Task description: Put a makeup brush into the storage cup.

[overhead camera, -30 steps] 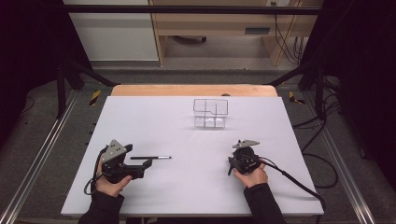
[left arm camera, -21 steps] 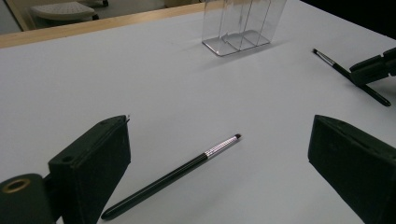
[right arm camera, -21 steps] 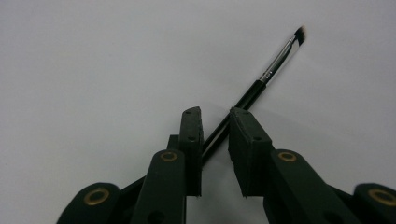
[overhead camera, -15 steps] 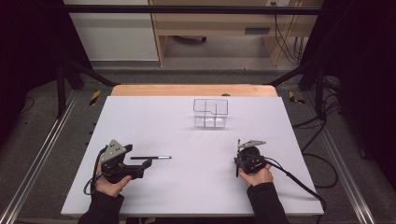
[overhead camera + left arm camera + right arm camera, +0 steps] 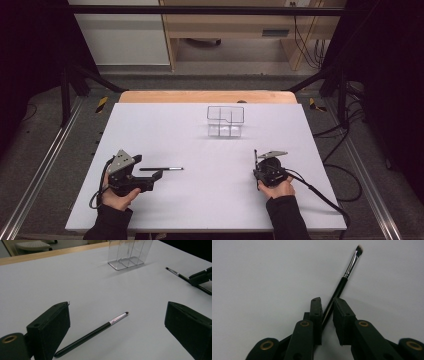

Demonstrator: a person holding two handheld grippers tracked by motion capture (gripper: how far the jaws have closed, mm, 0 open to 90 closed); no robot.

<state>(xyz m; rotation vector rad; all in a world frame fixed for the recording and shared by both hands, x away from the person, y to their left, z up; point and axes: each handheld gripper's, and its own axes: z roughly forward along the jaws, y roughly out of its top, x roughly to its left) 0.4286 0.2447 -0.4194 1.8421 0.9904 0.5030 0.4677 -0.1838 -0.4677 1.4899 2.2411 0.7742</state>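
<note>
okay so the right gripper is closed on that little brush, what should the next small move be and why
Probably lift the brush slightly off the table. The right gripper has just closed on its handle, and the clear organizer stands farther back, apart from it.

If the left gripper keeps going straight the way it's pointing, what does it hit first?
Most likely the black brush lying on the table between the left gripper's open jaws. The clear organizer stands farther off, roughly ahead.

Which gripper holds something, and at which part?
The right gripper holds a thin black makeup brush by its handle; the left gripper holds nothing.
</note>
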